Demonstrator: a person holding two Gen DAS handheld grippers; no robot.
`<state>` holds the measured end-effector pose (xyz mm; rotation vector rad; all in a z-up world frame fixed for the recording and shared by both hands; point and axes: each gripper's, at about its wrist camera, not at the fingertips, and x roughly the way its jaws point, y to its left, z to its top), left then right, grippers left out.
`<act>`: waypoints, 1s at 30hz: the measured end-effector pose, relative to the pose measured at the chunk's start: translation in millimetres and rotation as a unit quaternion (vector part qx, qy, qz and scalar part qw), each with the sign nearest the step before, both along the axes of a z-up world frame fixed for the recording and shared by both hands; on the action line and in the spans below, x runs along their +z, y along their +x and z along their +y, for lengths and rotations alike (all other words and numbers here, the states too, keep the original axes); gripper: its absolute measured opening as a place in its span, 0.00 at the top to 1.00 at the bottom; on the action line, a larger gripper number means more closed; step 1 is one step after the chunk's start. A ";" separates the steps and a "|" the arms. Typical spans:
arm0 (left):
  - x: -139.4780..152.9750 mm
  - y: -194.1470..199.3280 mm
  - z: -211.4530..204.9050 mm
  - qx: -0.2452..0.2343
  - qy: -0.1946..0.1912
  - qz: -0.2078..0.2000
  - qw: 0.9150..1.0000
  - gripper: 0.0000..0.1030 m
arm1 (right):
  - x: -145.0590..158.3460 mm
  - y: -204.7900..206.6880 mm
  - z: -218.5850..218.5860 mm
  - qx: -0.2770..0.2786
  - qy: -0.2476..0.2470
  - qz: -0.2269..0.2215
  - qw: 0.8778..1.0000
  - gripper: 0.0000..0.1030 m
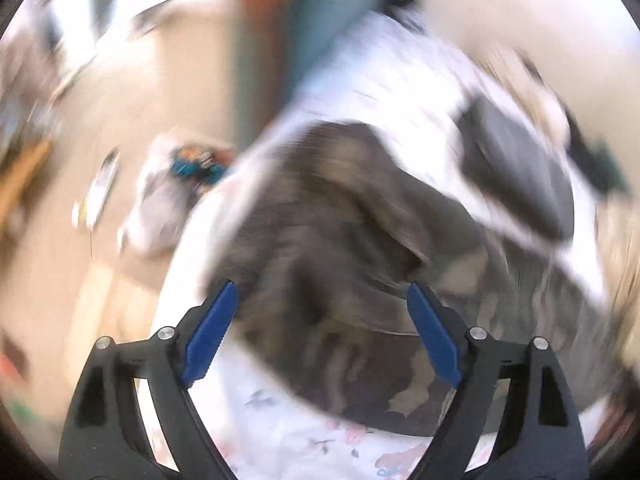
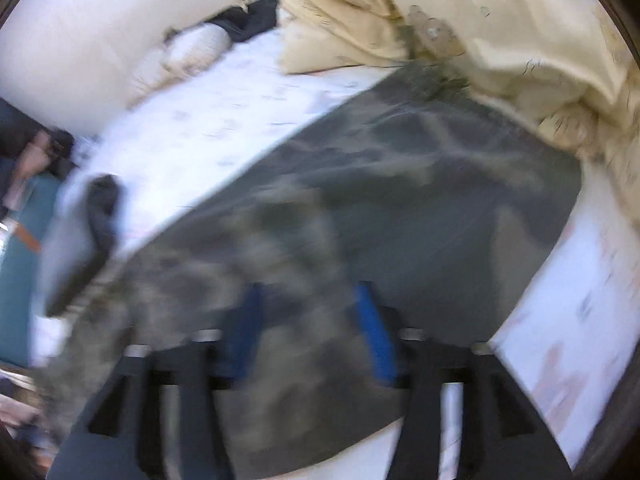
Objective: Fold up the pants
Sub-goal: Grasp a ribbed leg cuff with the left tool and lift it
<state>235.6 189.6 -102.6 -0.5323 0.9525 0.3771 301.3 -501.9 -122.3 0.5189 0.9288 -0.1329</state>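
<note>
While the left wrist view is badly smeared, it does show the left tongs (image 1: 322, 334) standing wide apart, blue pads bare, with nothing clamped between them. Ahead of and between those pads lies the grey camouflage-patterned cloth pants (image 1: 340, 248), bunched in a rounded heap on the white bed sheet with a faint floral print (image 1: 288, 440), which shows bare just below the pads. Off to the left of the tongs, past the bed's edge, is a pale floor (image 1: 60, 220) with a small cluttered pile I cannot make out; something teal and orange stands beyond the bed at the top. From the right wrist view, the right tongs (image 2: 310, 334) also stand apart with no cloth pinched, hovering above the pants (image 2: 400, 200), which spread ahead of them as a broad, fairly flat panel running up toward the right. Above and right of the tongs sits a cream rumpled quilt printed with little bears (image 2: 500, 40), at the garment's far edge; to the upper left is a white pillow (image 2: 100, 32), and the sheet (image 2: 200, 120) lies between. My judgement is that a fold has been laid and both tongs are free between grasps; the next move calls for picking a fresh edge or hem with each and carrying it over squarely, keeping the layers from dragging.
</note>
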 end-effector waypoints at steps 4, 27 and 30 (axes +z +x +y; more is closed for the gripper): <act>-35.6 -36.1 37.3 0.077 -0.108 0.007 0.991 0.15 | 9.2 -27.2 36.3 0.011 0.080 -0.018 0.997 0.29; -77.8 10.6 41.4 0.058 -0.128 -0.051 0.989 0.60 | -40.3 -75.1 3.5 -0.076 0.147 0.053 0.985 0.28; -72.6 10.8 38.2 0.040 -0.121 -0.049 0.991 0.76 | -40.7 -77.5 -11.1 -0.104 0.146 0.042 0.983 0.28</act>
